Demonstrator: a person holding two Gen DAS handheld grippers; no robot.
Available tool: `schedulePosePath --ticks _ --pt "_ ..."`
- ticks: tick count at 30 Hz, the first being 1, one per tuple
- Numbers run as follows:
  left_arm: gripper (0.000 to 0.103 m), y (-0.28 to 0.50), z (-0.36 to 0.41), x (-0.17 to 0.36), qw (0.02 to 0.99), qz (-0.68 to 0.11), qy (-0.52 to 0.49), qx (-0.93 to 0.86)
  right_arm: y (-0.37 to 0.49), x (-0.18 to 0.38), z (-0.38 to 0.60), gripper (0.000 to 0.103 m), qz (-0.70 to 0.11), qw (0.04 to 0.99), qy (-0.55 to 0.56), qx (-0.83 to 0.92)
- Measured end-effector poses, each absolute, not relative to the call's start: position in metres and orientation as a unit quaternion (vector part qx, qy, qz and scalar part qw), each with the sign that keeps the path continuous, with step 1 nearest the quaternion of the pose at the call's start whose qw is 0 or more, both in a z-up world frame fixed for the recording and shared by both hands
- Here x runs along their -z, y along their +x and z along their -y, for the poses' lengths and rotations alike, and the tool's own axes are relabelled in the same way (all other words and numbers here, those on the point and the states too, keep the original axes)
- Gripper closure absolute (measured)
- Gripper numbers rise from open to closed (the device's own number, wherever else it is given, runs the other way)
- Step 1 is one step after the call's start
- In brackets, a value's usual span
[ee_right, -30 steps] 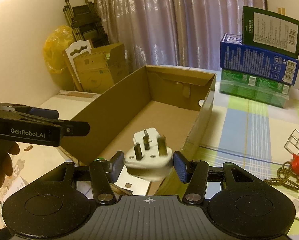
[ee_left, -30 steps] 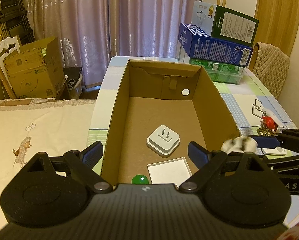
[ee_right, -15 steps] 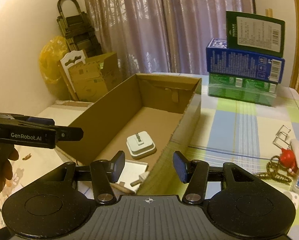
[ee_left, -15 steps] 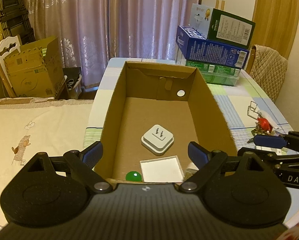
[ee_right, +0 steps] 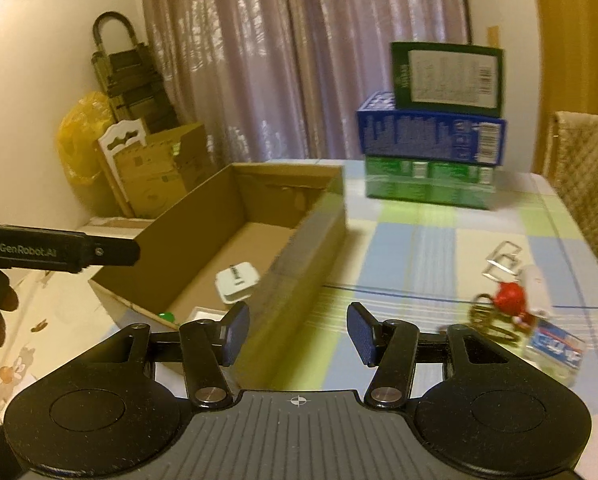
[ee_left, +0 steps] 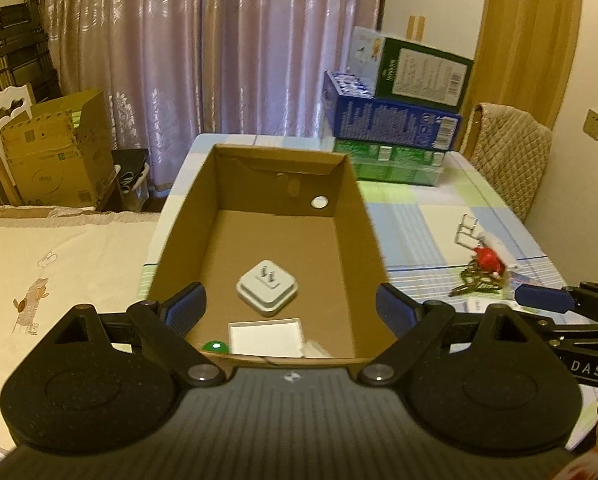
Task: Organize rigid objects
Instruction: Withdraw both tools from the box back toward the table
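Left wrist view: my left gripper (ee_left: 291, 312) hangs spread wide and empty over the near end of the cardboard box (ee_left: 363, 216); a white plug adapter (ee_left: 267, 293) lies prongs-up on the box floor just ahead, between the fingers, a white tray (ee_left: 265, 336) and green ball (ee_left: 215, 346) nearer.

Right wrist view: my right gripper (ee_right: 297, 334) gapes empty above the box's right wall, the adapter (ee_right: 237, 282) ahead-left, a red keychain clutter (ee_right: 509, 300) lying to the right on the checked tablecloth (ee_right: 419, 248).
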State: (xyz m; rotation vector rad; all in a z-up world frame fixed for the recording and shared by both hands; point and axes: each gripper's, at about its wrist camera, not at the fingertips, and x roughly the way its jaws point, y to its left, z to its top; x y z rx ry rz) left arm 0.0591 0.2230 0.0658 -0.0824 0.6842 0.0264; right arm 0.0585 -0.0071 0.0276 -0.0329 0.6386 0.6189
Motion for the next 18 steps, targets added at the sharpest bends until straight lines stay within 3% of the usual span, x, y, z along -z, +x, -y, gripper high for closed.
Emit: schedulePosePath --ticks 4,18 --pt "0.014 0.053 -0.203 -0.073 0.944 -0.328 -0.042 -0.001 0.049 -0.032 0.038 0.040 -0.298 0.914 -0.018 -0.275" --pt "0.013 0.044 -0.116 -0.077 0.946 -0.316 -0.045 0.058 0.023 -0.030 0.156 0.024 -0.300 0.939 -0.011 -0.166"
